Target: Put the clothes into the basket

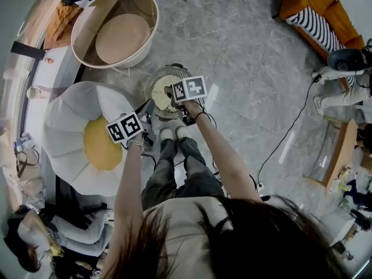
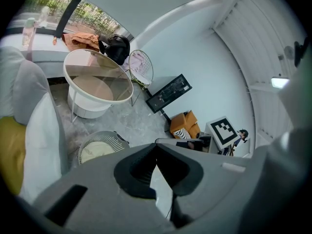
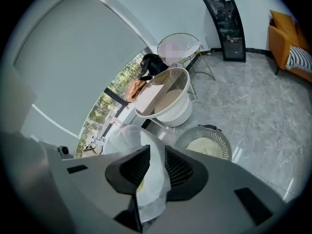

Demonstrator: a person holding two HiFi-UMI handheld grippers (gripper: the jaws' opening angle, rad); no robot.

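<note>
**Progress**
- Done: 1 cream garment (image 3: 207, 149) already lies inside the basket (image 3: 189, 139), which stands on the floor.
- In hand: a 2nd item, a white garment (image 3: 152, 189), is not yet in the basket. The right hand-held gripper (image 3: 156, 151) is clamped on it, with the pads pressing the fabric from both sides. The basket lies near, just ahead of the jaws.
- Idle: the left hand-held gripper (image 2: 156, 146) has its 2 jaws closed tip to tip with nothing between them. It is held off to the side, by the white chair (image 1: 64, 127).
- Possibly left: an orange cloth (image 2: 80, 40) on the window ledge may also need collecting. This cannot be confirmed.

**Orientation**
- The white garment is gathered into 1 narrow strip.
- Its long axis runs along the jaw gap, from the tips back toward the gripper body.
- The hemmed free end lies nearest the camera.
</note>
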